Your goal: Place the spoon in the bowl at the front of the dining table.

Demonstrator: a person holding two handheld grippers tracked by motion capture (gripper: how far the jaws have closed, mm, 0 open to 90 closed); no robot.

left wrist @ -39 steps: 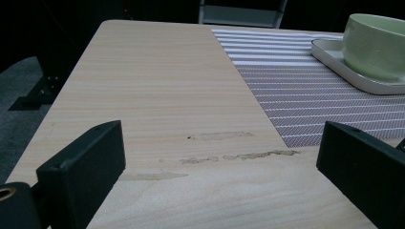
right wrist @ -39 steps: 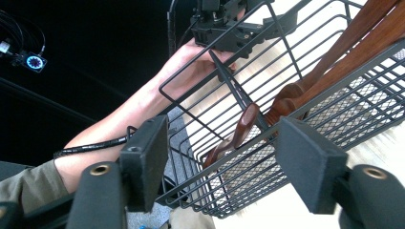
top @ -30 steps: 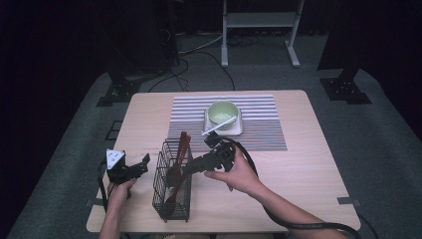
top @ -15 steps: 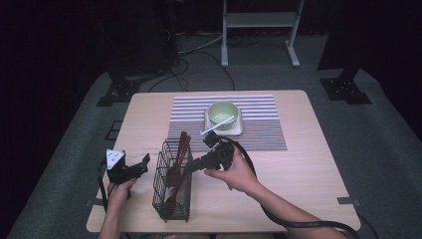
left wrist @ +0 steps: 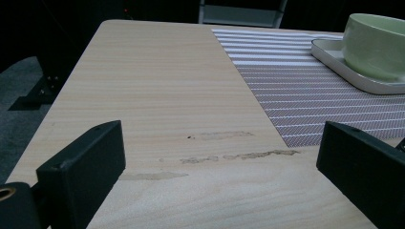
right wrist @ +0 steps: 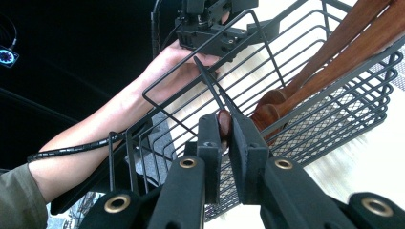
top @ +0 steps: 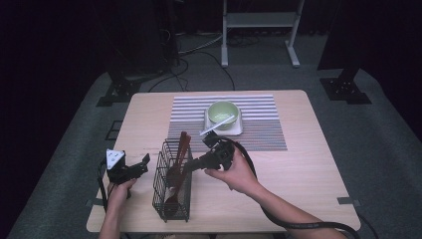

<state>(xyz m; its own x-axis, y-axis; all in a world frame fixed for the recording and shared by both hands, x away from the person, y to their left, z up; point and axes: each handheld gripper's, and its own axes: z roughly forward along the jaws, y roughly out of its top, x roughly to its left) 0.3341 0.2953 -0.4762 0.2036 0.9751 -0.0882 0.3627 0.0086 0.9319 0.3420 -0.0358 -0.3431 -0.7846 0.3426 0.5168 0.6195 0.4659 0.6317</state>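
We see right gripper [right wrist: 224,138] w/ jaws clamped on a wooden utensil [right wrist: 223,125] inside wire basket [top: 171,184]; left gripper [top: 130,169] jaws wide, empty. Risk: utensil snags a wire, tipping basket on worktop [top: 298,169].

The pale wooden table [top: 308,164] is bare along its whole right edge and across its front right corner, giving wide passage there. The far left corner is bare wood too; in the left gripper view the wood ahead of the parted jaws lies clear up to the grey striped placemat [left wrist: 305,90].

Obstacles: the tall black wire basket [top: 171,191] stands near the front edge, left of centre, with brown wooden utensils [top: 180,154] sticking out of its top. The right gripper [top: 191,167] reaches over its rim, jaws closed on a utensil's dark end. The left gripper [top: 142,164] sits just left of the basket. On the placemat at the far middle, a green bowl [top: 222,112] on a white square tray [top: 234,130] blocks the way.
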